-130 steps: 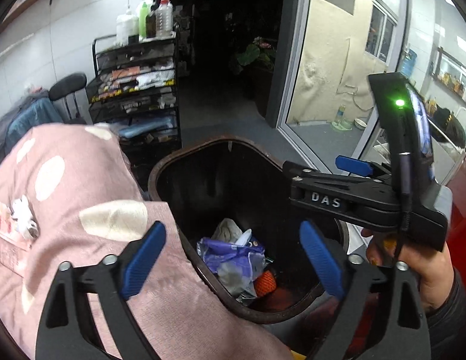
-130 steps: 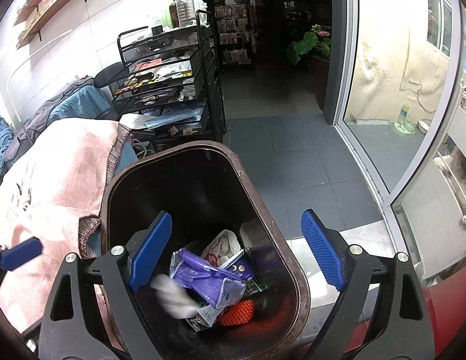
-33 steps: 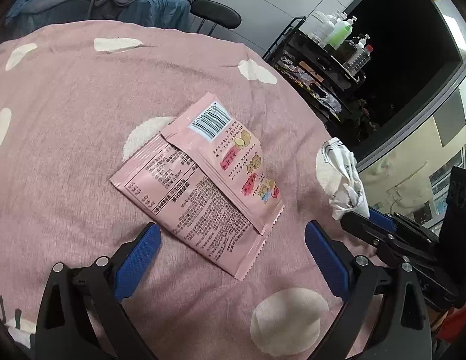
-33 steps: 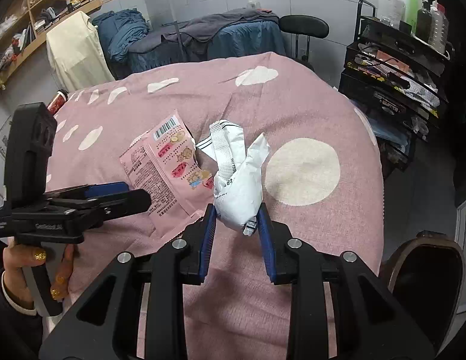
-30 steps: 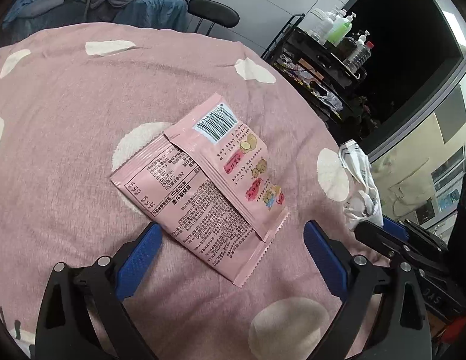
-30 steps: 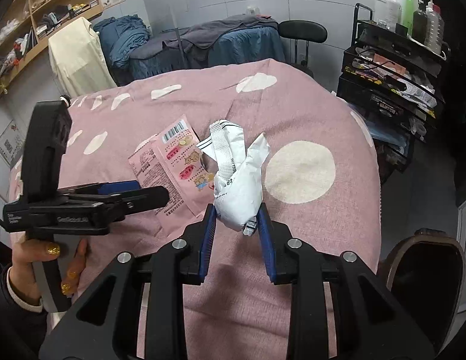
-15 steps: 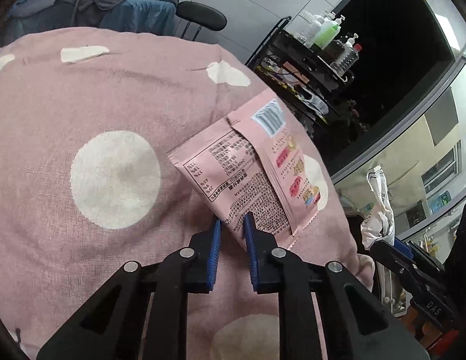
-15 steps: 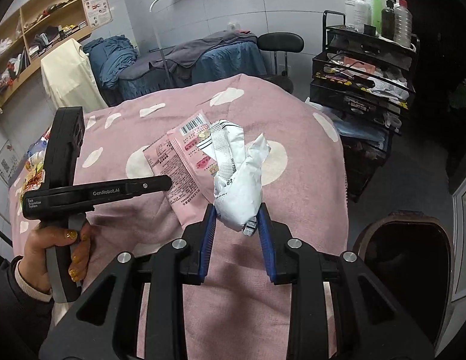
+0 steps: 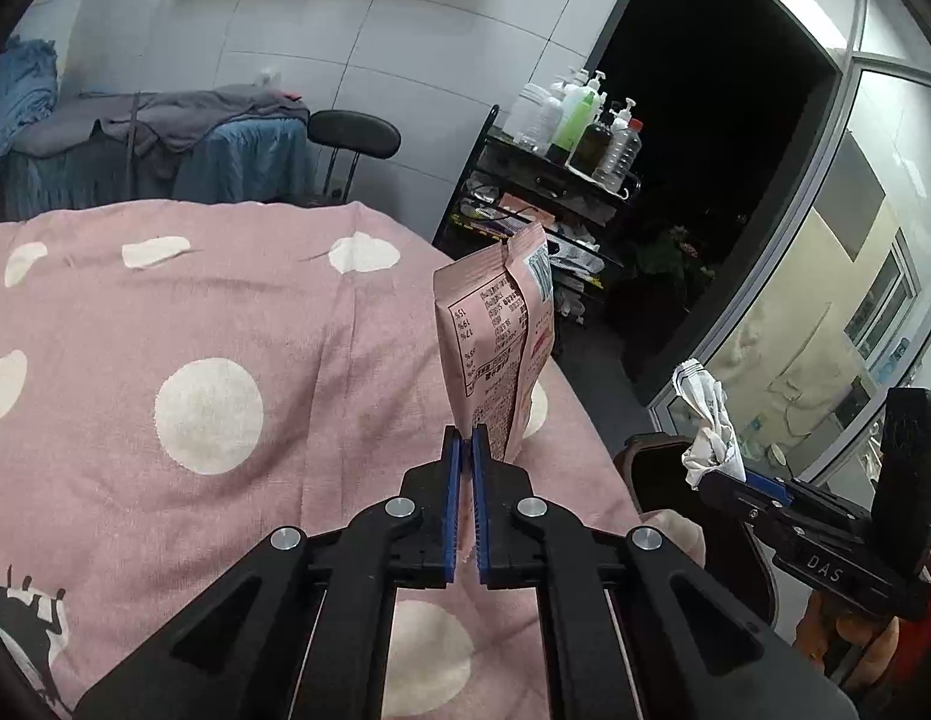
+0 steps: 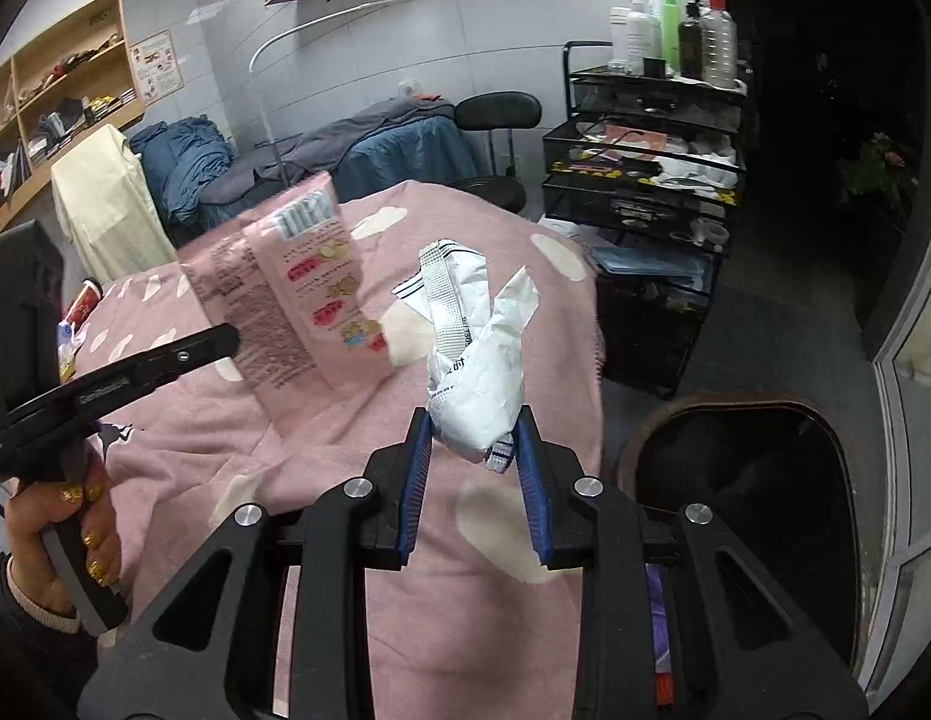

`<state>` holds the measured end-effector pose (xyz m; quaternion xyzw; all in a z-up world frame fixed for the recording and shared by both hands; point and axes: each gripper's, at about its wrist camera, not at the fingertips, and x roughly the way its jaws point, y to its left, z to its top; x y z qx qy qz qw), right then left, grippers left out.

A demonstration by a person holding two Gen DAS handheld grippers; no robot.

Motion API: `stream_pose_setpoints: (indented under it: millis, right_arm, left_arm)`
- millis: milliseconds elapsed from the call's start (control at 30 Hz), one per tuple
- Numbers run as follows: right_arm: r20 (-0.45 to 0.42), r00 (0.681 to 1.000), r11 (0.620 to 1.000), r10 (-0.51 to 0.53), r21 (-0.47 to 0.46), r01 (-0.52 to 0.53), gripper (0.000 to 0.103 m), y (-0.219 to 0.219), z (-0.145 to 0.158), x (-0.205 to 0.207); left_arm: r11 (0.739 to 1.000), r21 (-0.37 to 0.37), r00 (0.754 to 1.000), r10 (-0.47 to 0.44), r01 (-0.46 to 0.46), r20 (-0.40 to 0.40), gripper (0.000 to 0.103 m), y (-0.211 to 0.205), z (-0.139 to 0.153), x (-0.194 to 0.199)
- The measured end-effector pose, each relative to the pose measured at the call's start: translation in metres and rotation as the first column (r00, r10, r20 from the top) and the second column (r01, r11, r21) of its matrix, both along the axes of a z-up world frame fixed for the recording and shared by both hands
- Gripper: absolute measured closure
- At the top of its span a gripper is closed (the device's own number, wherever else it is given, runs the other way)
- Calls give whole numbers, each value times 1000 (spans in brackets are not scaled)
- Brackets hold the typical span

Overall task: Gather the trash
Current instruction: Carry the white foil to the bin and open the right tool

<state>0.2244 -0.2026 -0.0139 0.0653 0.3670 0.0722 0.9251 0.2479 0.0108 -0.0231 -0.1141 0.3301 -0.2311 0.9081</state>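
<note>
In the left wrist view, the left gripper at centre frame has just closed its jaws onto a corner of the pink snack packet, which stands upright above the pink spotted blanket. In the right wrist view, the right gripper pinches a crumpled white wrapper at centre; the brown trash bin sits lower right.

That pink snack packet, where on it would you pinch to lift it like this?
By a bottom corner, from below: the pink snack packet is flat and thin, so an edge slips between closed pads. The left gripper is shut on that corner, and the packet stands upright above the pink spotted cloth. A grip further in would probably keep it from swinging.
</note>
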Motion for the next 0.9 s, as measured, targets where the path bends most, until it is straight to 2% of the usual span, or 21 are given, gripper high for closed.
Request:
stream_pose_setpoints:
  millis: [233, 400, 500, 900]
  right_arm:
    - [28, 996, 997, -82, -10, 82, 74, -30, 2, -29]
    - [23, 991, 991, -134, -24, 134, 74, -50, -3, -45]
    - [12, 984, 984, -176, -33, 176, 74, -66, -9, -54]
    - [-85, 950, 954, -300, -50, 297, 74, -113, -46, -69]
  left_arm:
    - [999, -33, 998, 5, -3, 64, 98, -8, 21, -21]
    - [998, -53, 996, -23, 27, 89, 98, -17, 31, -36]
    - [998, -37, 993, -42, 46, 108, 98, -27, 34, -44]
    - [987, -47, 982, -148, 155, 119, 98, -72, 34, -65]
